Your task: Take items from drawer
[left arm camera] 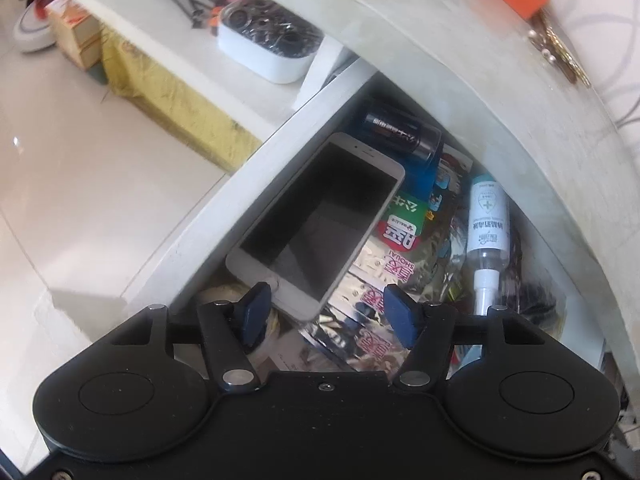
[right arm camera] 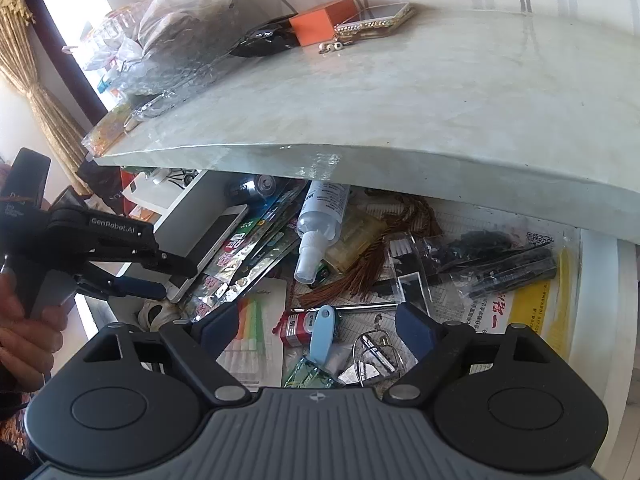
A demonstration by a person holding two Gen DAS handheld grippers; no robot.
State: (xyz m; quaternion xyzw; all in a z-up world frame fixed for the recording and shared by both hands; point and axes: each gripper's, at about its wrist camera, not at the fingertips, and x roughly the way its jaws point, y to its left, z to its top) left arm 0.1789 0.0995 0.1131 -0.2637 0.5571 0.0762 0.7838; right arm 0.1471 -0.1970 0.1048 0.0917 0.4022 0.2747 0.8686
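Left wrist view: the left claw [left arm camera: 326,310] pointed steeply down into the open drawer [left arm camera: 256,168] beneath the pale marble surface [left arm camera: 460,60]. Its blue pads stood spread. The near end of a white phone [left arm camera: 320,224] lay between them, tilted, its left edge resting against the drawer's left wall. The left pad [left arm camera: 254,312] sat at the phone's near corner; whether it touched could not be told. The right pad was clear of the phone. Under the phone lay foil snack packets [left arm camera: 372,288]. A dark battery [left arm camera: 404,136] lay at the far end of the drawer. A clear spray bottle [left arm camera: 486,232] lay to the right, nozzle pointing near. On a lower white shelf at far left stood a white tray of dark small parts [left arm camera: 268,44].

Right wrist view: the right claw [right arm camera: 320,328] hung over the near middle of the drawer, spread wide, with nothing between its pads. Below it lay a light blue tag [right arm camera: 322,332], a red and white battery [right arm camera: 298,326] and wire-framed glasses [right arm camera: 376,352]. At left, a hand [right arm camera: 24,332] held the left claw, its fingers at the near end of the phone. The spray bottle lay centre, a brown tassel [right arm camera: 360,272] to its right, and black parts in clear bags [right arm camera: 508,260] at far right. An orange box [right arm camera: 320,20] stood on the surface at the far edge.
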